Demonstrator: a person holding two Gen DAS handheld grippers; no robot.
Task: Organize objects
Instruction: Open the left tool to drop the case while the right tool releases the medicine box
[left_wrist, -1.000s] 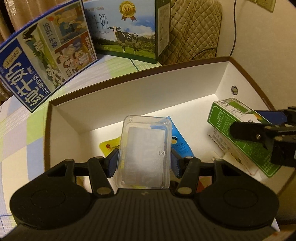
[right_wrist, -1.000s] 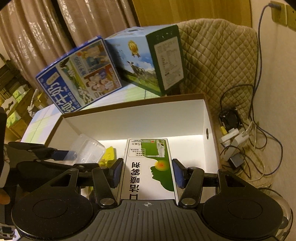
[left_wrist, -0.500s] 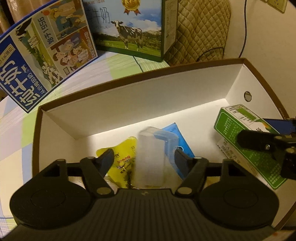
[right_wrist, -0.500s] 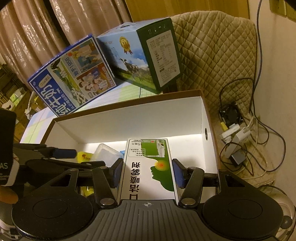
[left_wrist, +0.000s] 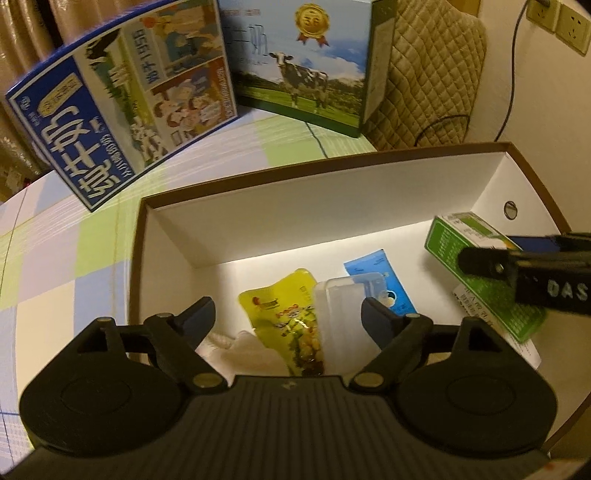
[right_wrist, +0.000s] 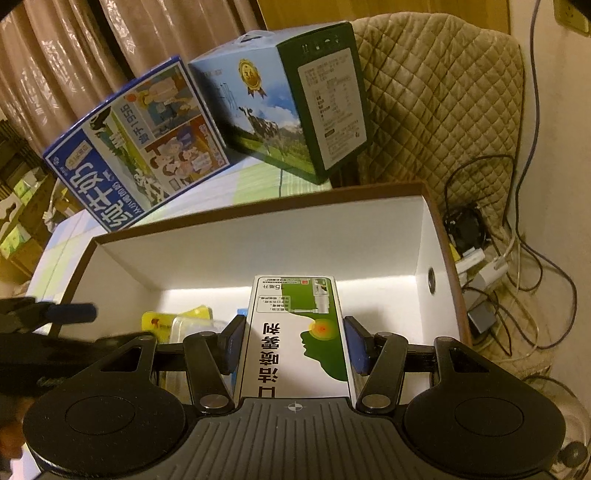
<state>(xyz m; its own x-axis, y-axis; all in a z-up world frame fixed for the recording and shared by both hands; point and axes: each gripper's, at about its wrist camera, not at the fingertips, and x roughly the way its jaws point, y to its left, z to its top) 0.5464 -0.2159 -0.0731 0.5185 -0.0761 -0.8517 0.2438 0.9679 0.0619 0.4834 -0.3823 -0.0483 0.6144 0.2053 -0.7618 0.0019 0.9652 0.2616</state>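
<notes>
left gripper (left_wrist: 286, 319): fingers spread wide, holding nothing, above clear plastic case (left_wrist: 341, 321) lying in white box (left_wrist: 332, 210) | right gripper (right_wrist: 295, 341): fingers closed on green carton (right_wrist: 295, 332), over box's right part | step: placing carton | next, likely: lower it, then release.

The clear case (left_wrist: 341, 317), gripped a second ago, is released by the left gripper (left_wrist: 286, 319), whose jaws are spread wide; it is left on the pouches in the box (left_wrist: 332, 221).
</notes>
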